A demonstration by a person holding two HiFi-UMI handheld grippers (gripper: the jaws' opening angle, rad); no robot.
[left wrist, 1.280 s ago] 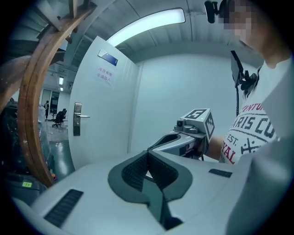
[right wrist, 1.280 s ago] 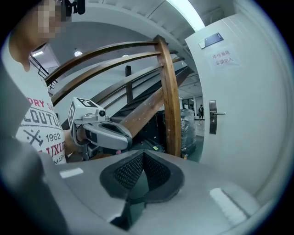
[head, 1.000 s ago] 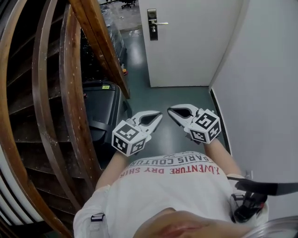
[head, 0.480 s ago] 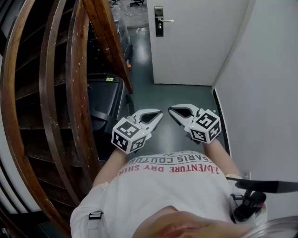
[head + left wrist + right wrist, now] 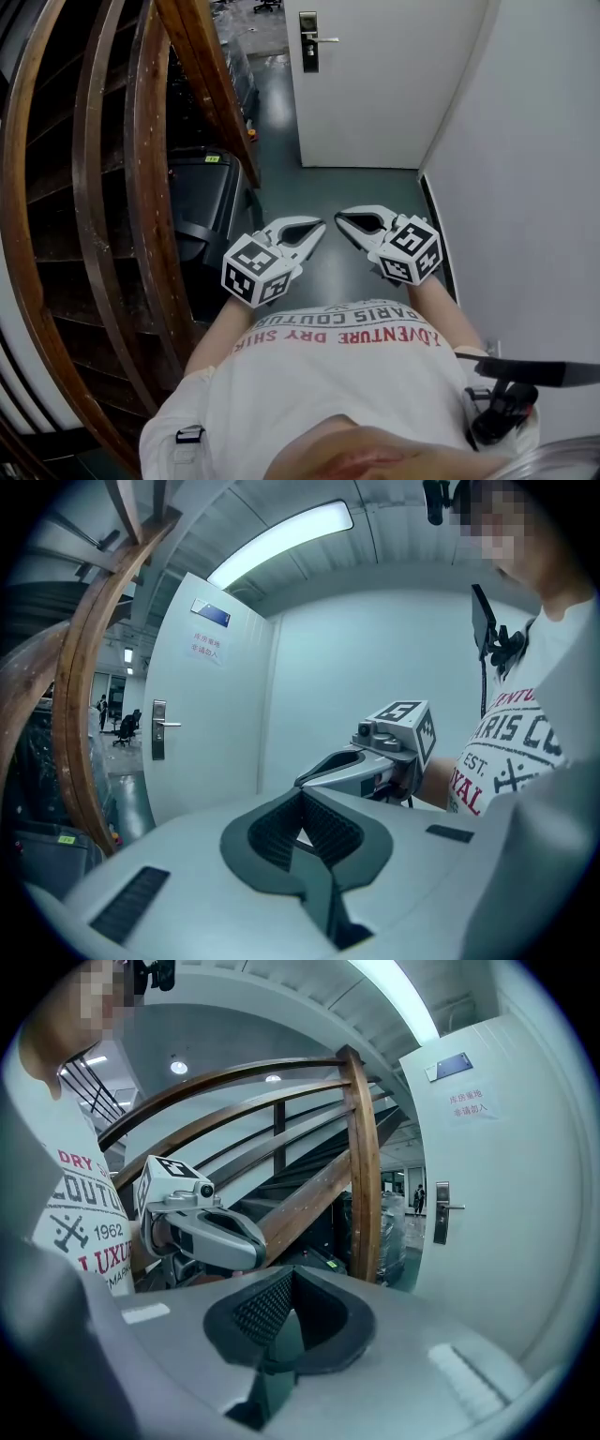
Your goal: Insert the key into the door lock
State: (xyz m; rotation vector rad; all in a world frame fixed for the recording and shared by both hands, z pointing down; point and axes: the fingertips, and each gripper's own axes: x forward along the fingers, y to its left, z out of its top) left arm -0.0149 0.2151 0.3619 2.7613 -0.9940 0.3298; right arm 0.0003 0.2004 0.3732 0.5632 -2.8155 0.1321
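Note:
The white door (image 5: 394, 84) stands ahead at the end of the passage. Its metal lock plate and lever handle (image 5: 309, 40) sit near the door's left edge and also show in the left gripper view (image 5: 158, 729) and the right gripper view (image 5: 441, 1211). My left gripper (image 5: 322, 225) and right gripper (image 5: 339, 218) are held side by side close to the chest, far short of the door, tips nearly meeting. Both are shut, seen along the left gripper's jaws (image 5: 302, 794) and the right gripper's jaws (image 5: 291, 1274). I see no key in any view.
A curved wooden stair rail (image 5: 150, 187) and stairs fill the left side. A black bin (image 5: 202, 202) stands below the rail. A white wall (image 5: 534, 187) closes the right side. Dark green floor (image 5: 347, 187) runs between them to the door.
Both grippers stay shut and side by side, carried slightly forward along the passage. The view swung a little right, then back; the bin sits higher in frame.

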